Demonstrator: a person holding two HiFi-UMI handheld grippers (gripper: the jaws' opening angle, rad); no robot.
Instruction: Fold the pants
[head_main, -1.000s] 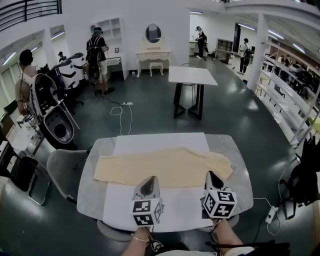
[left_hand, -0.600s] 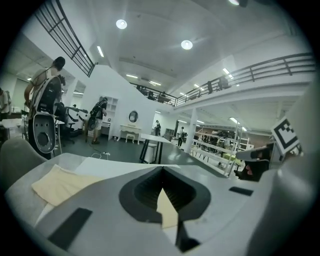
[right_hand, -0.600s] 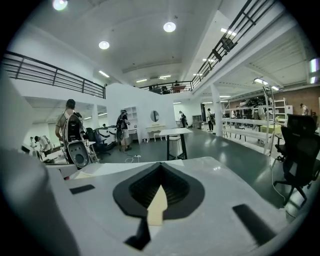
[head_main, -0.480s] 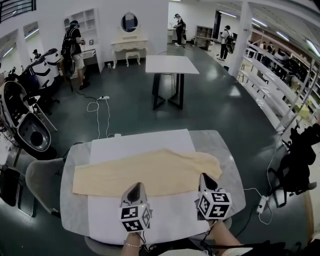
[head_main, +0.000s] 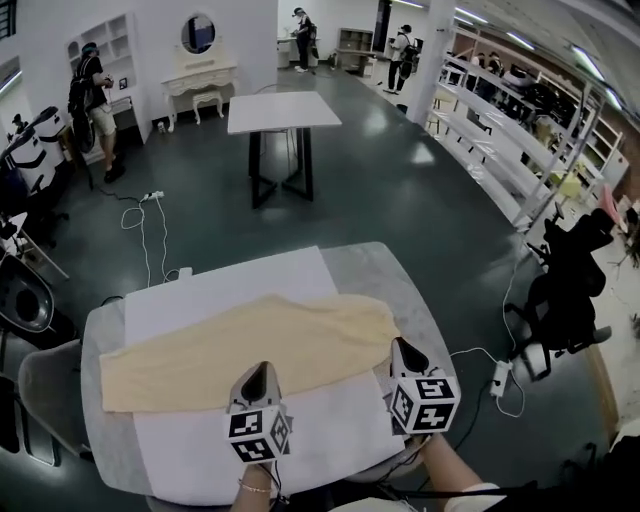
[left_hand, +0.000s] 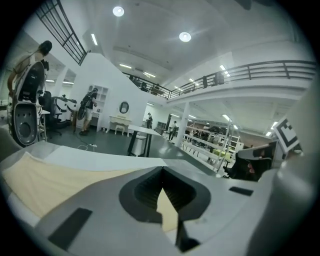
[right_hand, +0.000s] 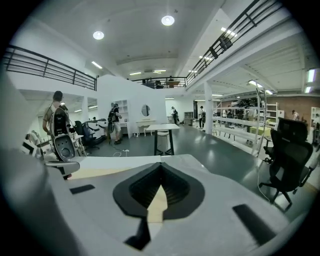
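Note:
Cream pants (head_main: 225, 350) lie flat, lengthwise across a white sheet (head_main: 230, 285) on the grey table (head_main: 405, 290). My left gripper (head_main: 262, 368) is shut, with its tip over the near edge of the pants about midway along. My right gripper (head_main: 398, 345) is also shut, at the near right corner of the pants. In the left gripper view the jaws (left_hand: 161, 169) meet above cream cloth (left_hand: 45, 182). The right gripper view shows closed jaws (right_hand: 161, 164) with the pants (right_hand: 95, 172) to their left. I cannot tell whether either tip pinches fabric.
A black office chair (head_main: 565, 290) stands to the right of the table, with a power strip (head_main: 497, 378) on the floor between them. A grey chair (head_main: 45, 385) sits at the left edge. A dark-legged table (head_main: 265, 110) and several people are far behind.
The head view has swung, so the table now sits further left and slanted. Both grippers have shifted right along the pants' near edge and sunk lower. The pants lie as before.

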